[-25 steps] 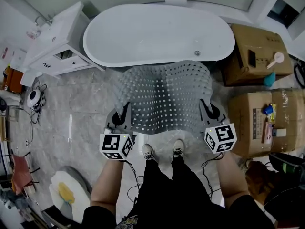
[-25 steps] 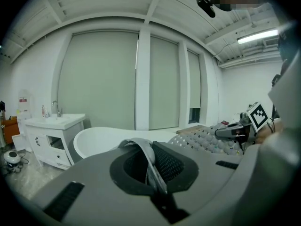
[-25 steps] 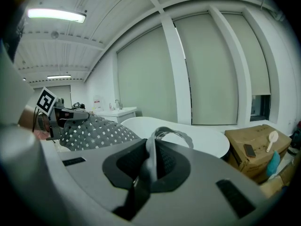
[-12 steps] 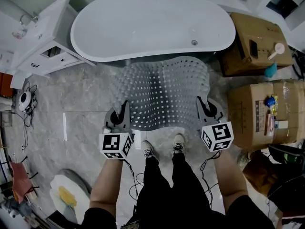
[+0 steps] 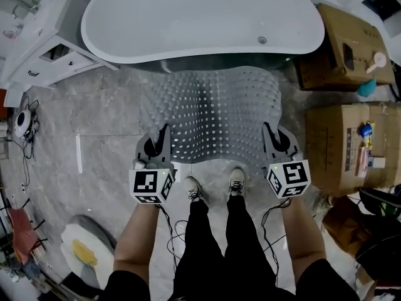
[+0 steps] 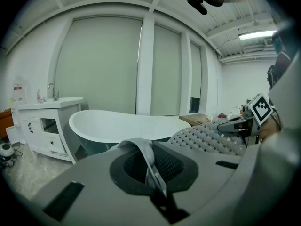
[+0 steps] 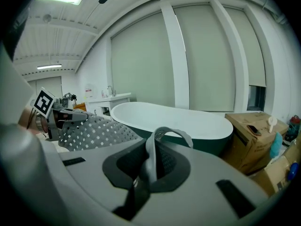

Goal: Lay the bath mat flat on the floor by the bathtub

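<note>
A grey perforated bath mat (image 5: 213, 115) hangs stretched between my two grippers, its far edge reaching the foot of the white bathtub (image 5: 200, 21). My left gripper (image 5: 164, 137) is shut on the mat's near left corner, and that folded corner (image 6: 143, 152) shows pinched between its jaws. My right gripper (image 5: 267, 133) is shut on the near right corner, with the pinched edge (image 7: 157, 149) curling up between its jaws. The mat (image 6: 207, 138) bulges toward the tub in the left gripper view, and the mat (image 7: 91, 131) also shows in the right gripper view.
A white vanity cabinet (image 5: 37, 36) stands left of the tub. Cardboard boxes (image 5: 351, 143) are stacked on the right. A person's shoes (image 5: 216, 187) stand just behind the mat's near edge. Cables and a small device (image 5: 22, 124) lie at the far left.
Both grippers have come down together with the mat, and the mat now hangs lower and flatter, its far edge nearer the foot of the tub.
</note>
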Demonstrator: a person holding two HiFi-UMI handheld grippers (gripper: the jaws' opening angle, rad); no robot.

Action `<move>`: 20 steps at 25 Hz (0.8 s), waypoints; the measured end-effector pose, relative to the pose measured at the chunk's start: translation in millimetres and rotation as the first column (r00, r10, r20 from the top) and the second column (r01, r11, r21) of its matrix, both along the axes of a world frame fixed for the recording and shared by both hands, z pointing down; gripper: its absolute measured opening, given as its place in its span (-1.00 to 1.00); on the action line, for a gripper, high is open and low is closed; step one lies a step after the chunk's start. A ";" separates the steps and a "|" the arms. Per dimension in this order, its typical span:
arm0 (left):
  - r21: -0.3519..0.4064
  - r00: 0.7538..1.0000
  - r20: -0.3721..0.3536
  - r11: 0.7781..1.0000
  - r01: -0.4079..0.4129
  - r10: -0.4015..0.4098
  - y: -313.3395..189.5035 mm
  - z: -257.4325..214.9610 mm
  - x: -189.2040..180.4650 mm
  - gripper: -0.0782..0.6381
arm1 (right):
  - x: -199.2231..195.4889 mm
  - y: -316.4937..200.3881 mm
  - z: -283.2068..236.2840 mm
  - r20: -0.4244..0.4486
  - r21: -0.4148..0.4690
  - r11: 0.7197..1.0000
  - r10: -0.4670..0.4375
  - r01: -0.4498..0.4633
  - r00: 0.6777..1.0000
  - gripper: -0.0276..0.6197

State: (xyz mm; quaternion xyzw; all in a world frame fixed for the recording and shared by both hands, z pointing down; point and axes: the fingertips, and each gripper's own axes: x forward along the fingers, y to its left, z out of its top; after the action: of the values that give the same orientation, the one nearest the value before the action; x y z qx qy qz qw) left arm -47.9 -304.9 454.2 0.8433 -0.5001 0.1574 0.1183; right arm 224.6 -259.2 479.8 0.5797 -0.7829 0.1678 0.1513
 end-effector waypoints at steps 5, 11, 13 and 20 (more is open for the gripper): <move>-0.020 1.000 0.011 1.000 0.006 -0.006 -3.2 45.9 -5.1 -0.70 | -0.8 -4.9 47.5 -0.014 -0.028 1.000 -0.002 0.002 1.000 -0.82; -0.029 1.000 0.021 0.999 0.012 -0.012 -10.4 100.5 -10.7 -0.70 | -1.7 -9.2 101.7 -0.033 -0.050 0.999 -0.017 0.015 0.999 -0.82; -0.031 1.000 0.023 0.999 0.011 -0.010 -13.0 119.6 -10.5 -0.70 | -0.4 -11.9 120.3 -0.040 -0.051 0.998 -0.024 0.022 0.999 -0.82; -0.026 0.999 0.038 1.000 -0.016 0.017 -19.0 204.7 -6.4 -0.70 | 1.7 -24.2 202.1 -0.074 -0.035 0.999 -0.041 0.039 0.996 -0.82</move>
State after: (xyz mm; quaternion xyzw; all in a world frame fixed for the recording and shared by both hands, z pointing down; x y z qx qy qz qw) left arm -54.3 -323.9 658.9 0.8426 -0.4934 0.1806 0.1184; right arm 226.2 -283.4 681.9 0.5671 -0.7852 0.1560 0.1937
